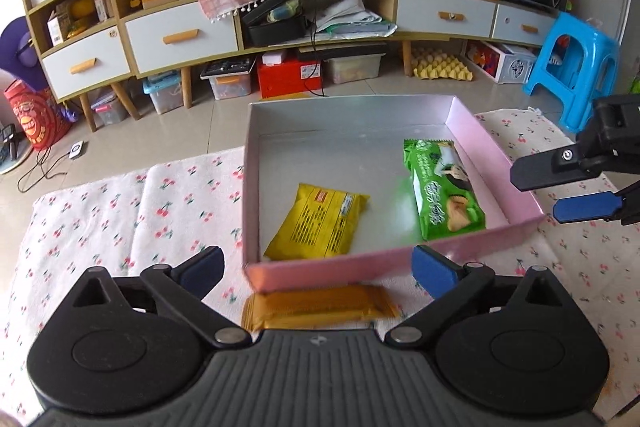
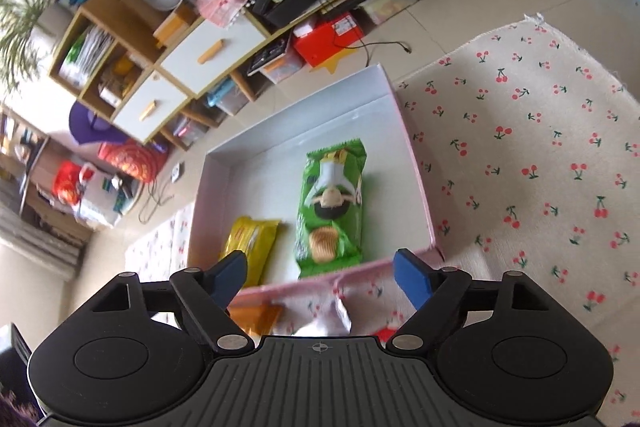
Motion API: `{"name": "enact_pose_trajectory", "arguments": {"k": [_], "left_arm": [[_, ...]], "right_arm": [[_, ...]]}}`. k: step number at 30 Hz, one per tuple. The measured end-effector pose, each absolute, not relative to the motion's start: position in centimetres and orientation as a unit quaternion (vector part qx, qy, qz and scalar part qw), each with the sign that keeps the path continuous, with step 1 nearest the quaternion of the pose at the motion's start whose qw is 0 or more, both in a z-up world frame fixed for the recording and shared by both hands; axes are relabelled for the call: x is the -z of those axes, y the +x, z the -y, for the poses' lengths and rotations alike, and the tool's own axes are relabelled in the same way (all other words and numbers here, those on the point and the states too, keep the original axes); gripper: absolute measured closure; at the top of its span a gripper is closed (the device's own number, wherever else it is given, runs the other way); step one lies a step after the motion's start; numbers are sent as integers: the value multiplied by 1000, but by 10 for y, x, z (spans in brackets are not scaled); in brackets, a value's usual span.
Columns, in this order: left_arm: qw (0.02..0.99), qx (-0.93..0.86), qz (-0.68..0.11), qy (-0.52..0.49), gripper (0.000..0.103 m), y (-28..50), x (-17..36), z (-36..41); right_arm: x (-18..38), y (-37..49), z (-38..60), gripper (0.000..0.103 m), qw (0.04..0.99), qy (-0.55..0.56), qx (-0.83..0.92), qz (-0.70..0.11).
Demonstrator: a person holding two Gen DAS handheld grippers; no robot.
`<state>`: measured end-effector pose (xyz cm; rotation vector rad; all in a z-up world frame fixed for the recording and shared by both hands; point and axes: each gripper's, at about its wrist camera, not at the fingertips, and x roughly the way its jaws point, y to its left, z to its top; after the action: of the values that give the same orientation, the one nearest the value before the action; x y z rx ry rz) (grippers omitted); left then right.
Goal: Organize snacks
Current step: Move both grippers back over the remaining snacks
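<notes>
A shallow pink box [image 1: 500, 167] with a pale inside lies on the cherry-print cloth. In it lie a yellow snack packet [image 1: 320, 223] at the left and a long green biscuit packet [image 1: 444, 191] at the right. An orange packet [image 1: 320, 309] lies on the cloth just in front of the box's near wall. My left gripper [image 1: 316, 261] hangs open above that near wall, nothing between its fingers. My right gripper [image 1: 560, 193] stands open beside the box's right wall. Its own view shows the right gripper [image 2: 320, 269] open and empty over the near wall, the green packet [image 2: 332, 203] and yellow packet [image 2: 250, 243] beyond.
The cherry-print cloth [image 2: 540, 147] spreads wide to the right of the box. A white wrapper [image 2: 342, 311] lies on it under my right gripper. Beyond the cloth are tiled floor, a blue plastic stool [image 1: 576, 67] and a long low cabinet [image 1: 180, 39] with bins beneath.
</notes>
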<state>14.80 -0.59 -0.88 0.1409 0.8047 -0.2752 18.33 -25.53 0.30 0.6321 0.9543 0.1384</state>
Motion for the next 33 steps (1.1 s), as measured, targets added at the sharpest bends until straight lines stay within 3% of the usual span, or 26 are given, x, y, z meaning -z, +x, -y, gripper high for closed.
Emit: {"name": "enact_pose_trajectory", "arguments": {"k": [11, 22, 33], "left_arm": [[899, 95, -422, 67, 1, 116, 0, -10], [880, 68, -469, 20, 1, 78, 21, -29], [877, 149, -457, 7, 10, 59, 16, -4]], "right_arm": [[-19, 142, 237, 17, 842, 224, -71, -485], [8, 102, 227, 17, 817, 200, -70, -536], [31, 90, 254, 19, 800, 235, -40, -550]]}}
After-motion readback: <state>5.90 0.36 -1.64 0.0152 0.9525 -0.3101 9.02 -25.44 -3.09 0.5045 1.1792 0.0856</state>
